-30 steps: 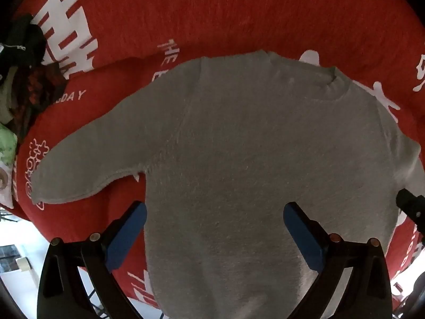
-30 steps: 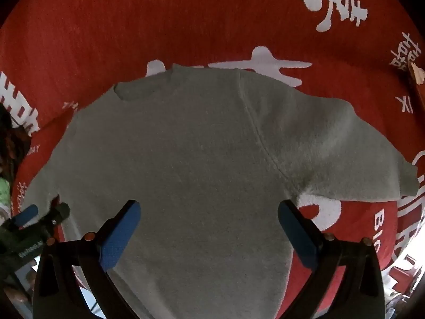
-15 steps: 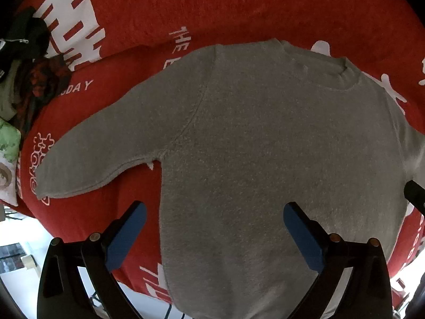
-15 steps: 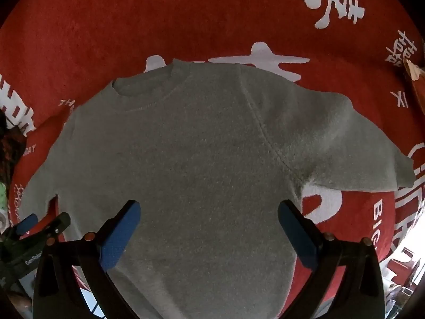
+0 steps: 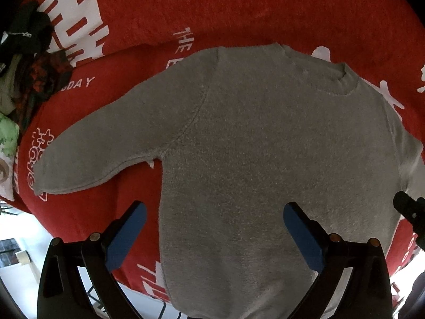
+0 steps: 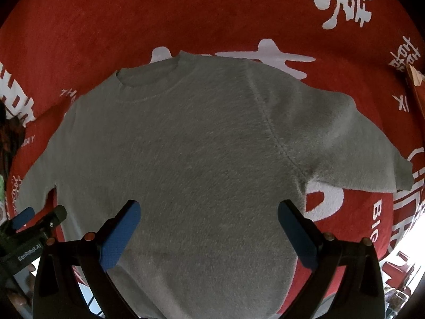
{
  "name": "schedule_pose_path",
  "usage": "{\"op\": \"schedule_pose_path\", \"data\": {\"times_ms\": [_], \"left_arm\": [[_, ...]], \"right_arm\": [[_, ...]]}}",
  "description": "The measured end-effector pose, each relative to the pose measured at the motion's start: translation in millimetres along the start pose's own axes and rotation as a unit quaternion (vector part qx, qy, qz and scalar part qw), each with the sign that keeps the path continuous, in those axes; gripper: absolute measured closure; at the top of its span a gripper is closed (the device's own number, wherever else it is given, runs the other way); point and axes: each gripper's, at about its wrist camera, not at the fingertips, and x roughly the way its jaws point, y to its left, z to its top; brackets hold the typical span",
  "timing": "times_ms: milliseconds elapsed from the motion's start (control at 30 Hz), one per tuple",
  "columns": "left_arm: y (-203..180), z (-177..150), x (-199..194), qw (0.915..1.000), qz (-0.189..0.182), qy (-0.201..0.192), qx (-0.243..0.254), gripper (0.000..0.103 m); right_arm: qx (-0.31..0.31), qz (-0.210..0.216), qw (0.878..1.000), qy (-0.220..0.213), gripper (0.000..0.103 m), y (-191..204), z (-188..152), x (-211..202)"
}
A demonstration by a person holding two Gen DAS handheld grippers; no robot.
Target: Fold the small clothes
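2 claws, left claw (image 5: pixel 214 235) and right claw (image 6: pixel 209 232), both spread wide, empty, over gray sweater (image 5: pixel 265 159); soft, floppy, light. Grab sleeve cuffs or hem corners.

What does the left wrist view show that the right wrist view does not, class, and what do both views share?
Only the left wrist view shows the whole left sleeve down to its cuff, and a clear pile of dark and patterned clothes at the blanket's edge.

Only the right wrist view shows the whole right sleeve with its cuff, and the large white characters printed on the far blanket.

Both show the grey sweater lying flat, neckline away from the cameras, on the red blanket. Both the left gripper and right gripper are open above it, holding nothing.
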Motion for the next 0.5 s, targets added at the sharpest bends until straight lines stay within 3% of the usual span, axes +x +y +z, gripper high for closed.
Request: {"op": "schedule_pose_path", "data": {"times_ms": [500], "left_arm": [[0.5, 0.1, -0.9, 1.0, 0.002, -0.002, -0.002, 0.0]], "right_arm": [[-0.01, 0.001, 1.0, 0.003, 0.0, 1.6, 0.4, -1.8]]}}
